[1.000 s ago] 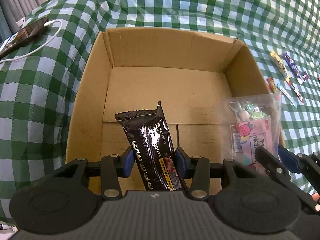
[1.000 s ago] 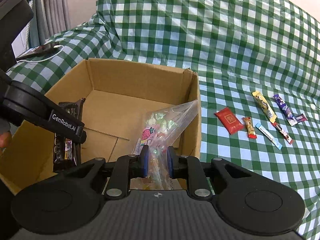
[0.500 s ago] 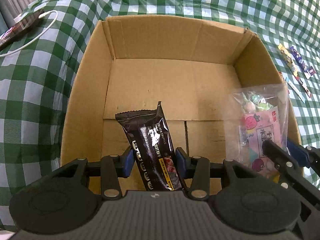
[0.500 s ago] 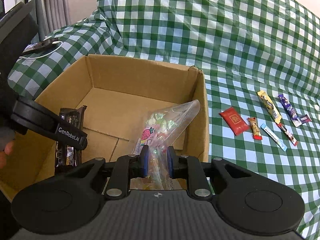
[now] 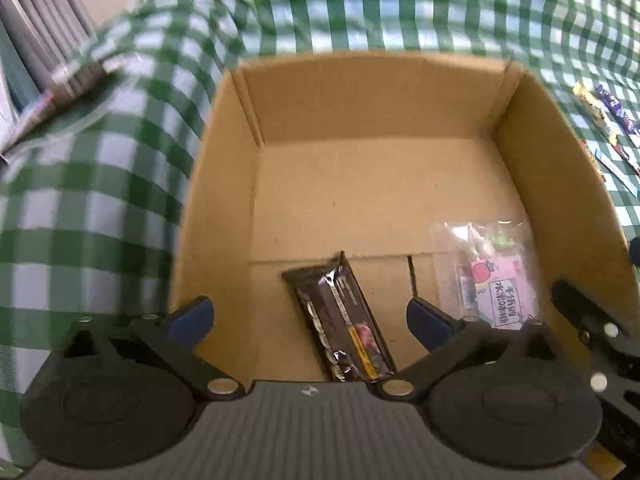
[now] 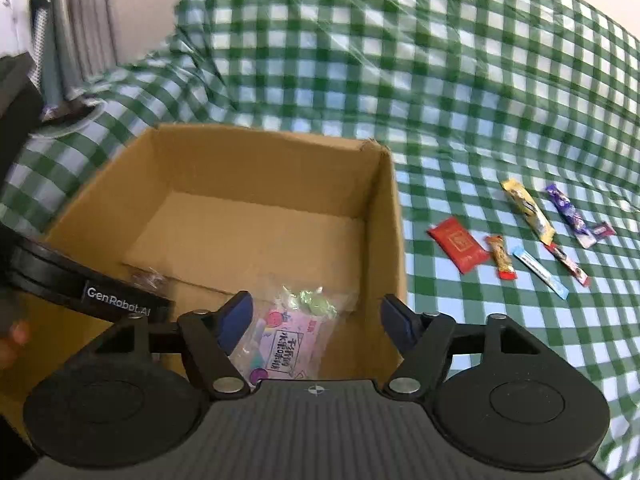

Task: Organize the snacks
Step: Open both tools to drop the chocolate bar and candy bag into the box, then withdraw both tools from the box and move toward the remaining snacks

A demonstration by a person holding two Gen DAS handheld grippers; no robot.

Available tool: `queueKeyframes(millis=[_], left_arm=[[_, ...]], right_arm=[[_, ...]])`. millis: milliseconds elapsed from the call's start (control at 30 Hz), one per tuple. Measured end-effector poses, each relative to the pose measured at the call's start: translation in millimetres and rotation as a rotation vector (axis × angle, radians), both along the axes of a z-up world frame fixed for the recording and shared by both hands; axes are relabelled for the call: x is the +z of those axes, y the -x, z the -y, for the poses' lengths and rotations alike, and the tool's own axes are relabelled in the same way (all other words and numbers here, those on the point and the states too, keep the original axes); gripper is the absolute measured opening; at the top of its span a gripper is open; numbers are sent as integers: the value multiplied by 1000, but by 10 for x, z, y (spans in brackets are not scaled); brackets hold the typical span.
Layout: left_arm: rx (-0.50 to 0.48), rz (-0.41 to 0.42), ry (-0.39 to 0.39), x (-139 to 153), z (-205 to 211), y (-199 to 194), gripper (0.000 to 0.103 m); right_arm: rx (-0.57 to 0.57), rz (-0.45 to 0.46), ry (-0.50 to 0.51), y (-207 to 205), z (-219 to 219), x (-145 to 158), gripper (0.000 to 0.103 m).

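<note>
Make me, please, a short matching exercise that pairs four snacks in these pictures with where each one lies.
Things:
1. black bar
2. clear candy bag
3. red packet
4. purple wrapper

Places:
A. on the cloth, nearest the cardboard box
B. in the box, right side
C. on the cloth, farthest from the box
D. in the box, left of the bag

Pairs: 1-D, 2-B, 3-A, 4-C

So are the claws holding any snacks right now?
No. Both claws are opening: the black bar lies loose between the left claw tips, and the candy bag rests in the box under the right claw.
</note>
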State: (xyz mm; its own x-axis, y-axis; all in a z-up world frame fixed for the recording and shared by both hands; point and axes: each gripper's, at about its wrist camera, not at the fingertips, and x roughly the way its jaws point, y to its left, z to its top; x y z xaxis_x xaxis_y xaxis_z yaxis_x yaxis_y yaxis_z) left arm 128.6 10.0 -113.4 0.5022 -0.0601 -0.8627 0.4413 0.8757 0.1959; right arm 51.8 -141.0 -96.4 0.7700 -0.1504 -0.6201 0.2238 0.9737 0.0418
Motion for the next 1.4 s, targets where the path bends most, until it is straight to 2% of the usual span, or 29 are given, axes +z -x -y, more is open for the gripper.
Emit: queueKeyframes(millis=[100,400,667,967,1400], left_arm=[[-1,-2,10,111,-89,152,103],[55,43,43,478,-463,765,103],[50,109,58,695,-784,1294,103],[23,171,110,928,-868,1731,103],[29,208,126,1025,-943,2050,103]], right_arm=[[2,2,25,144,-68,60,90],[5,-6,0,751,-236,288,98],[10,70,62,1307,-459,506,101],[-23,164,107,1749,-638,660,102],[-26,216,127,2087,-720,714,103]])
